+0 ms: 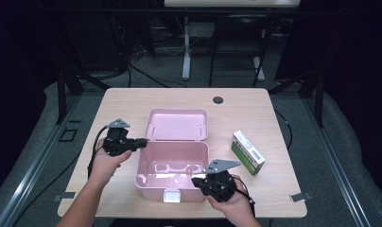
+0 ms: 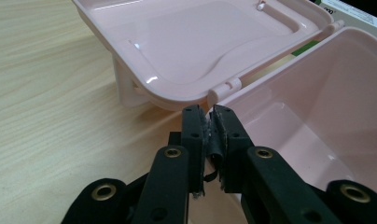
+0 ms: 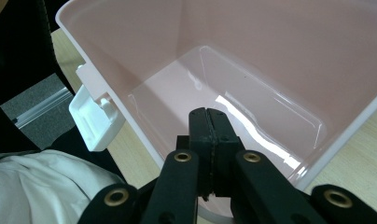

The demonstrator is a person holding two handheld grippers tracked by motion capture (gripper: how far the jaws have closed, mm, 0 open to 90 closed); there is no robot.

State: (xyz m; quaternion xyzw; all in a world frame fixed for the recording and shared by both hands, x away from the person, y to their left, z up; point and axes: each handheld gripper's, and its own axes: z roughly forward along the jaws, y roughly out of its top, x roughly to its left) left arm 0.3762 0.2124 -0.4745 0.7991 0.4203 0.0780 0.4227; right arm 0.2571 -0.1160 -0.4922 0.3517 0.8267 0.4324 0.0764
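Nearest the person, at about five o'clock on the table [image 1: 274, 198], the right gripper [image 1: 197, 180] hovers at the front right corner of the pink box [image 1: 146, 165]. In the right gripper view its jaws are pressed together with nothing between them [image 3: 209, 116], tips pointing over the rim into the empty base [image 3: 233, 70]. The white latch [image 3: 94, 119] hangs down off the front wall, undone; it sits at six o'clock in the high view [image 1: 171, 195].

At about nine o'clock the left gripper [image 1: 143, 141] rests against the box's rear left corner, close to the hinge. In the left gripper view its jaws look drawn nearly together [image 2: 210, 114], a thin slit remaining; whether they nip the rim [image 2: 270, 79] or merely touch it cannot be told.

Beyond, at the table's centre towards twelve o'clock, the lid [image 1: 177, 124] lies swung fully back, its inside facing up [image 2: 191, 42]. At three o'clock, well apart from the box, a green and white carton [image 1: 247, 152] lies flat on the table.

Judging by this, the opening is done: latch released, lid back, base bare. What seems left is to fetch the carton, place it inside, then fold the lid over and snap the latch. Neither gripper is yet near the carton.

A dark round cap [image 1: 218, 100] sits at the far edge.
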